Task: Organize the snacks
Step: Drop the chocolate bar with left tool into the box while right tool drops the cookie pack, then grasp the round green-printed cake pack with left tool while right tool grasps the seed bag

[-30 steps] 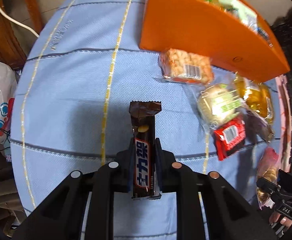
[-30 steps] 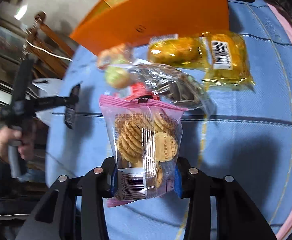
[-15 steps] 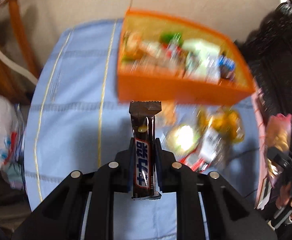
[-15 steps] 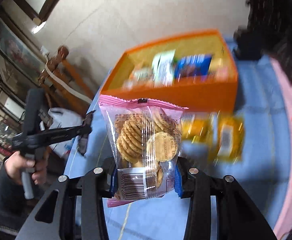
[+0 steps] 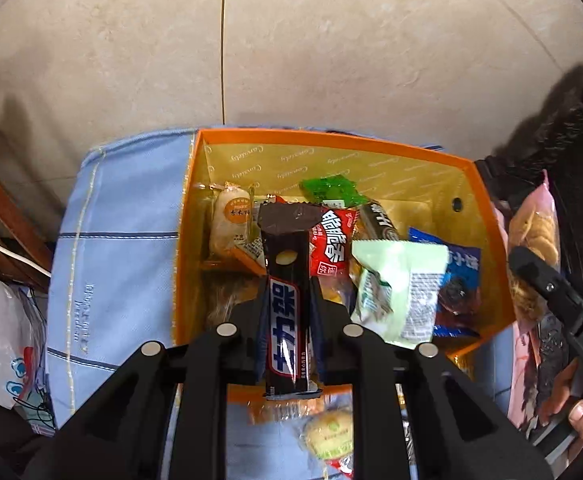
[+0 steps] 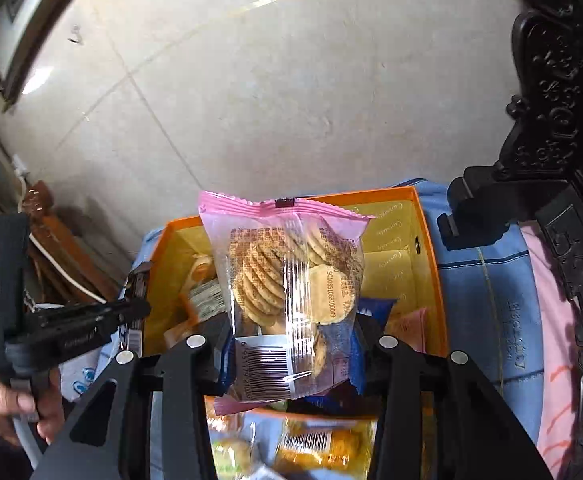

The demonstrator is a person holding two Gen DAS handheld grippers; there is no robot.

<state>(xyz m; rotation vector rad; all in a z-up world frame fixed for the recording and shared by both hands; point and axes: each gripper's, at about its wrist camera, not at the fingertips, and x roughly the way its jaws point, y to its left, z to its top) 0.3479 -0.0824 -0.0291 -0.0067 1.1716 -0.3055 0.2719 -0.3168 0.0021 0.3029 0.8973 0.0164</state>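
Both claws angled steeply downward, left claw (image 5: pixel 287 300) and right claw (image 6: pixel 289 336) each clamped.

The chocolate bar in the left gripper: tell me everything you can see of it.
The chocolate bar is long and slim, in a glossy dark brown wrapper with a blue panel, bold white characters and crimped ends. The left gripper is shut on its lower half, pads pressing both long sides, so it stands upright along the fingers. It hangs over the open orange box of snacks, touching nothing else visible.
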